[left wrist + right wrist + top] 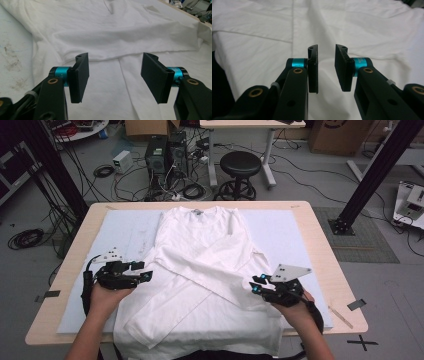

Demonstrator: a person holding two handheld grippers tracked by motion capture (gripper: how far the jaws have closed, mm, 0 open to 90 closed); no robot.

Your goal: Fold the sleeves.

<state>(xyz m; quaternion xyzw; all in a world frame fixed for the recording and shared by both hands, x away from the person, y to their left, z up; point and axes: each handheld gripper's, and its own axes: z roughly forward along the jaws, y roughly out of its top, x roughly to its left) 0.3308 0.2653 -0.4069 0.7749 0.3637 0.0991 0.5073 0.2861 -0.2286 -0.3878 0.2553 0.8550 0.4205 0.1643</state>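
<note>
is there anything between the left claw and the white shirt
Nothing visible. The left claw hangs open just over the white shirt, with only bare cloth between and ahead of its jaws, beside the folded sleeve.

The high view was evenly and softly lit from above, with only faint shadows under the folds of the white shirt (200, 265) and beside the hands. The shirt and the pale mat (280, 227) looked nearly washed out, their detail thin. The whole frame was slightly soft and low in resolution, and the table's (65, 285) edges bowed a little toward the corners. In the left gripper view the black jaws were sharp, while cloth at the top edge blurred. The right gripper view was bright, the fabric overexposed, the near jaw arms dark and somewhat out of focus.
</note>
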